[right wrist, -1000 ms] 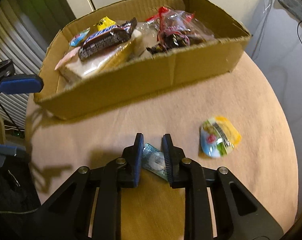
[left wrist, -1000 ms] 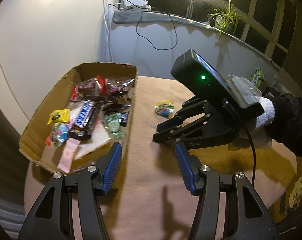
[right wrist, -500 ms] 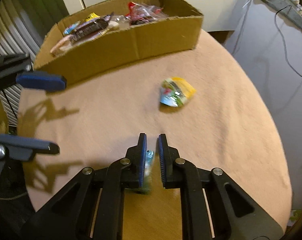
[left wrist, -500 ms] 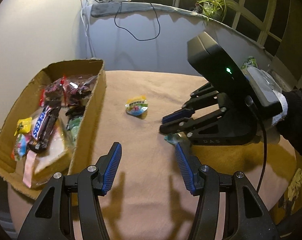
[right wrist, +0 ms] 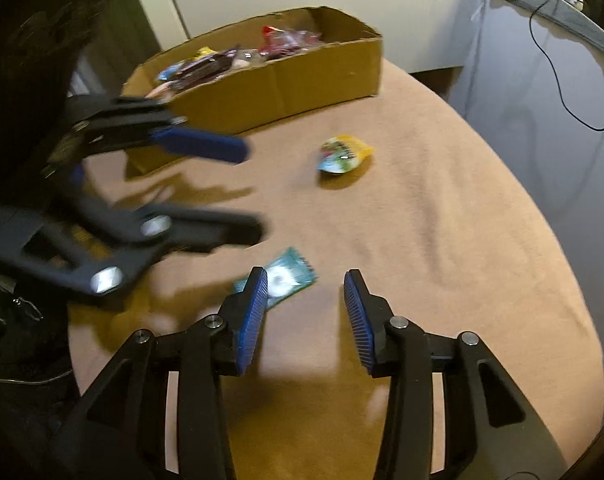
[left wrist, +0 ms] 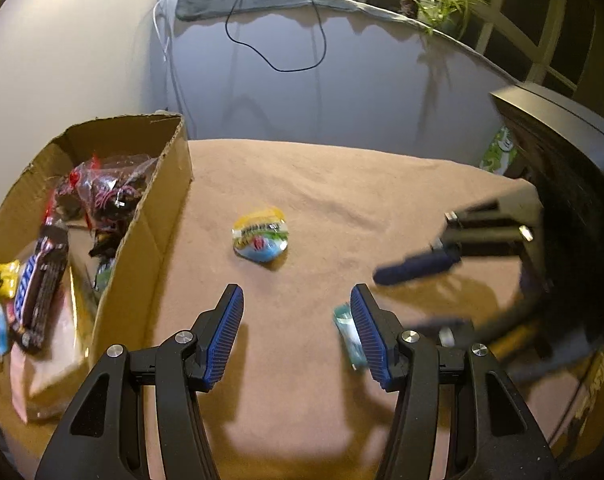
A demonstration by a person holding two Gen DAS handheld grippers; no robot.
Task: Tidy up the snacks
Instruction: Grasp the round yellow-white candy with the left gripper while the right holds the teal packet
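Teal packet (right wrist: 286, 280) beside spread right hand-held gripper (right wrist: 305, 316).

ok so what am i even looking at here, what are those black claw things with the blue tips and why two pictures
They are handheld grippers: a person holds one in each hand, and each carries a fisheye camera looking along its two fingers. So one picture comes from the left gripper, the other from the right gripper; each also catches the other one, blurred. Both are open and hold nothing. On the round, tan-covered table stands a cardboard box already filled with candy bars and wrapped sweets. Two snacks lie loose on the cloth: a yellow and blue packet and a small teal packet, which rests beside the right gripper's left finger, not clamped.
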